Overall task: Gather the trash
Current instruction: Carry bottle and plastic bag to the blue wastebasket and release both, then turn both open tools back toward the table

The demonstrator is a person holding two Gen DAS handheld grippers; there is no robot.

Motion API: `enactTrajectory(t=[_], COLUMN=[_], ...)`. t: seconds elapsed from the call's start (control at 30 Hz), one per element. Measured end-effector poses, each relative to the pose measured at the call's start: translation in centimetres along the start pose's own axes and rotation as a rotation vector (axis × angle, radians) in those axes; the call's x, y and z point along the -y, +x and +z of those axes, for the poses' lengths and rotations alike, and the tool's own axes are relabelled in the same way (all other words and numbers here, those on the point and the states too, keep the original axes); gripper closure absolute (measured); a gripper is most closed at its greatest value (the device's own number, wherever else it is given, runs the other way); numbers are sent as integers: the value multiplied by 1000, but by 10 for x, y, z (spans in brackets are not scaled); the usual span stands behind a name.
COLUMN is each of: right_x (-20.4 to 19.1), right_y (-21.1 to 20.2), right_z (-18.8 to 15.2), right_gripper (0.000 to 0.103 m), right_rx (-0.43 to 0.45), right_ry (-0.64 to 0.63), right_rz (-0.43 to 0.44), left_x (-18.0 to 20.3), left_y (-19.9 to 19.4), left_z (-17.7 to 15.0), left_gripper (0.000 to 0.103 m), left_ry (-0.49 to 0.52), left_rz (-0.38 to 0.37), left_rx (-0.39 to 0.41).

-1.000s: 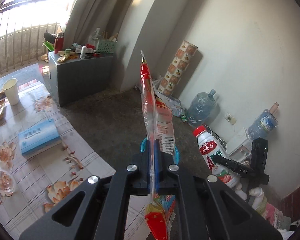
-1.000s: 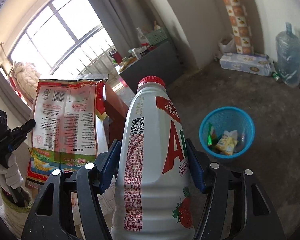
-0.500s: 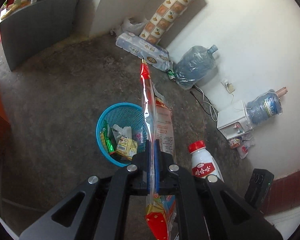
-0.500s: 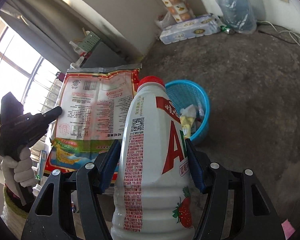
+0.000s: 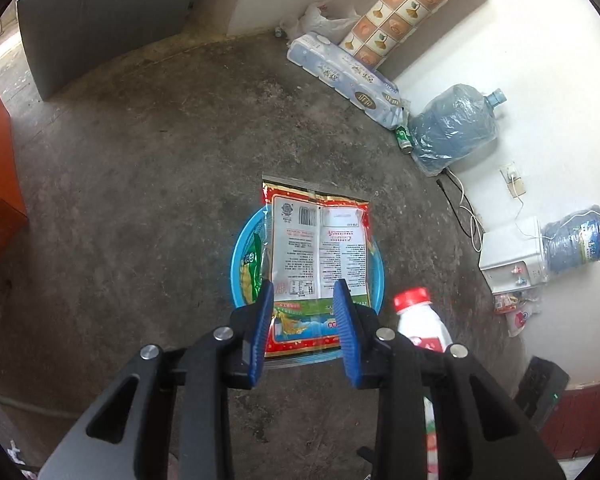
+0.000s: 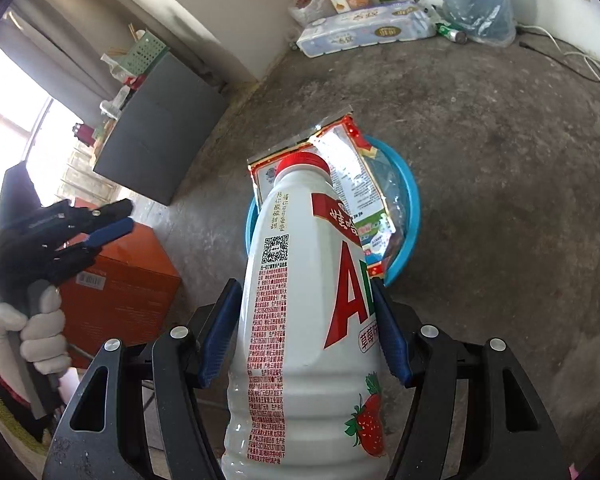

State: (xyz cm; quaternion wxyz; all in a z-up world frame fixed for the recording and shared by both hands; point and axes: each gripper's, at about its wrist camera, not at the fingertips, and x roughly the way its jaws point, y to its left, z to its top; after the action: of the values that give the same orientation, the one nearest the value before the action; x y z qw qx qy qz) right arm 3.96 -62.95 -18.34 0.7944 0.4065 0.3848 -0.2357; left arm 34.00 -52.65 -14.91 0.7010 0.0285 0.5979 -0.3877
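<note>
Left wrist view: bare concrete floor [image 5: 148, 184], toilet-roll pack [image 5: 344, 80] and water jug [image 5: 456, 128] along the white wall. The left gripper [image 5: 304, 320] — pinching the snack wrapper [image 5: 320, 256] half a second ago — now has fingers spread, wrapper lying across the blue basket [image 5: 240, 248]. Right gripper [image 6: 306, 332] still clamps the milk bottle [image 6: 300, 300].

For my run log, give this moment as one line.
left hand-held gripper open | snack bag on blue basket | right hand-held gripper holds bottle

The right gripper [image 6: 306, 332] clamps a white bottle [image 6: 300, 320] at its middle. At one o'clock, a wrapper [image 6: 360, 176] lies across the blue bin [image 6: 410, 208]. At nine o'clock, the left gripper [image 6: 118, 216] hangs spread.
</note>
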Motion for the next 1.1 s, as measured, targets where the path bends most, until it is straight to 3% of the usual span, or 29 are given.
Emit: enactTrajectory(t=[0.13, 0.27, 0.4, 0.6, 0.83, 1.1], right_x=[-17, -27, -13, 9, 28, 32], right_y=[42, 113, 197, 255, 286, 243], right_z=[15, 38, 47, 56, 52, 47], right_gripper=[43, 43, 47, 47, 47, 34], right_rx=[-57, -147, -355, -458, -465, -351], right_ry=[-53, -97, -76, -10, 4, -19], right_rz=[-46, -138, -235, -316, -387, -374], left_x=[-8, -30, -74, -140, -187, -201], left_y=[-60, -126, -187, -262, -311, -341], left_z=[-6, -27, -57, -106, -150, -175], left_gripper=[69, 66, 65, 65, 65, 63], left_ry=[57, 110, 65, -16, -139, -176], left_rz=[-16, -16, -25, 56, 133, 107], left_rx=[29, 47, 70, 140, 210, 285])
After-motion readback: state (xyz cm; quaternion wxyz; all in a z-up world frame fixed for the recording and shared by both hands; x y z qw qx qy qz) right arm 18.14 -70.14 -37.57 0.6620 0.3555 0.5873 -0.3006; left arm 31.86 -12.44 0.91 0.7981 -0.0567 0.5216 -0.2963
